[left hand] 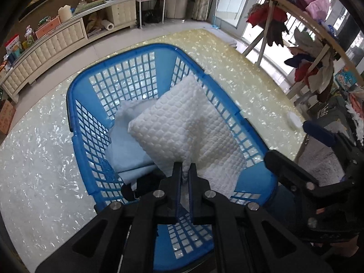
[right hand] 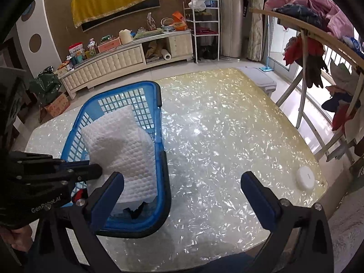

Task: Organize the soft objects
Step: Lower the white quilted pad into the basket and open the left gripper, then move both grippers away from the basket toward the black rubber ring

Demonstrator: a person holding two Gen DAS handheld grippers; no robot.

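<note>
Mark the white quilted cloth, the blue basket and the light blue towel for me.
white quilted cloth (left hand: 186, 125), left wrist view, its middle.
blue basket (left hand: 70, 104), left wrist view, left rim.
light blue towel (left hand: 127, 154), left wrist view, folded part showing beside the cloth.

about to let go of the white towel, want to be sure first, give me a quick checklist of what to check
1. Left gripper shut on the white quilted towel: ok.
2. Towel over the blue basket, not the table: ok.
3. Towel fully inside the rim: not ok, its far corner leans on the basket wall.
4. Light blue cloth already lying in the basket: ok.
5. Right gripper open, empty, clear of the towel: ok.
6. Towel resting on the basket floor: cannot tell.
</note>
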